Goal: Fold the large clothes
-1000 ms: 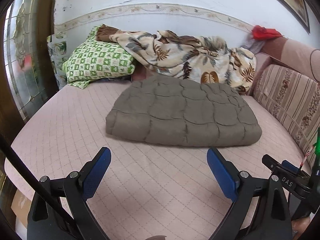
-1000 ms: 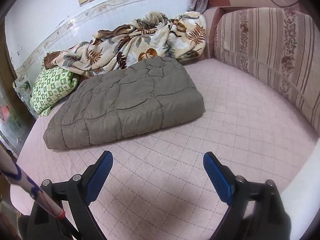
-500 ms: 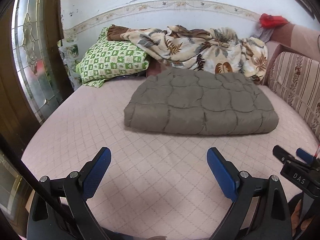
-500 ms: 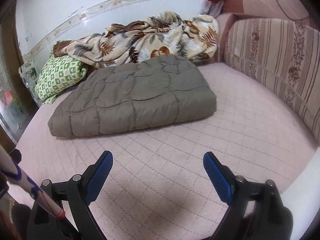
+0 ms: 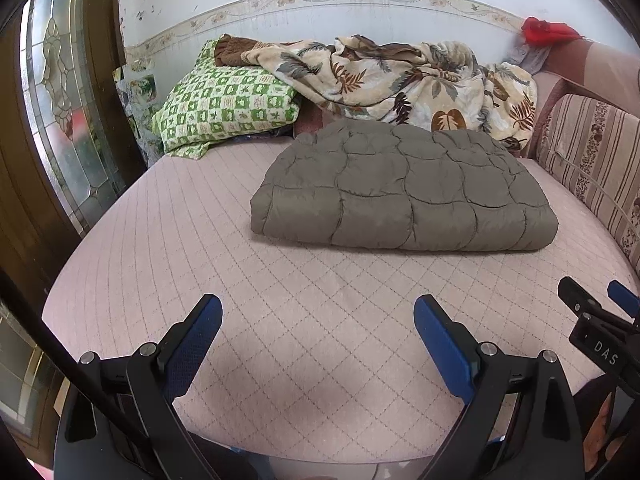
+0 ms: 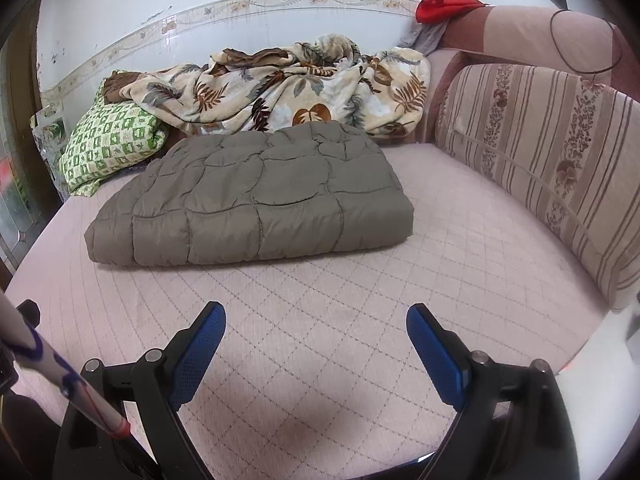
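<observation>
Folded grey quilted garment (image 5: 404,192) lying flat on the pink bed (image 5: 280,320), both grippers spread wide and empty.

Left wrist view: the left gripper (image 5: 318,322) hangs over the near bed edge, jaws wide apart, holding nothing; the garment lies well beyond it, long axis running left to right, folded edge facing near. A green checked pillow (image 5: 228,108) and leaf-print blanket (image 5: 400,80) sit behind; only here a glass-panelled door (image 5: 60,120) shows at left.
Right wrist view: the right gripper (image 6: 316,328) is likewise wide open and empty; the garment (image 6: 256,196) sits far left, its long axis slanting. This view shows more of the striped cushion (image 6: 540,160) at right.
</observation>
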Motion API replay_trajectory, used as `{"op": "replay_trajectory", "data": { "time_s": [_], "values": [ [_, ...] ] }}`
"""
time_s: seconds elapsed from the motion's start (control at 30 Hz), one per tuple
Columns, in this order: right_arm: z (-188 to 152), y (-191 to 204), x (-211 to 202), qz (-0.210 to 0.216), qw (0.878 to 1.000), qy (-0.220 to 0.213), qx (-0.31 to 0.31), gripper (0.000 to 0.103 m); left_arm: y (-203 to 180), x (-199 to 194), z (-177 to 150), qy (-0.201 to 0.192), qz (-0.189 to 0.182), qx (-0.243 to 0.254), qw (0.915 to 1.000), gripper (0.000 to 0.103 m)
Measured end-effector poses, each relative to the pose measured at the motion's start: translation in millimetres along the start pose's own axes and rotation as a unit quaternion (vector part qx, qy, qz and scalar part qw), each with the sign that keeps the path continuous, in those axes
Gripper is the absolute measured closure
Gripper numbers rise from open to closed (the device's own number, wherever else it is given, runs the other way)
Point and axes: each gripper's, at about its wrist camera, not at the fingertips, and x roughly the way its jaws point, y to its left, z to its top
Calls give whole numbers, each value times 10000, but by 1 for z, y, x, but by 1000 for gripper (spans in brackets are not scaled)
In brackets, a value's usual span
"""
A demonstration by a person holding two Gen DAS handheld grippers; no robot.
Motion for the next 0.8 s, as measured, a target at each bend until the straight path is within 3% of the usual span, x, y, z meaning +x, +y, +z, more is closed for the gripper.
{"op": "replay_trajectory", "data": {
  "time_s": [0.37,0.8],
  "values": [
    [-3,13,-8,-195,9993,-67,-305,8,5,-1,-6,119,-110,-123,9998,7],
    [-2,17,-6,-358,9988,2,-348,8,10,0,-10,196,-510,-298,9981,7]
  ]
}}
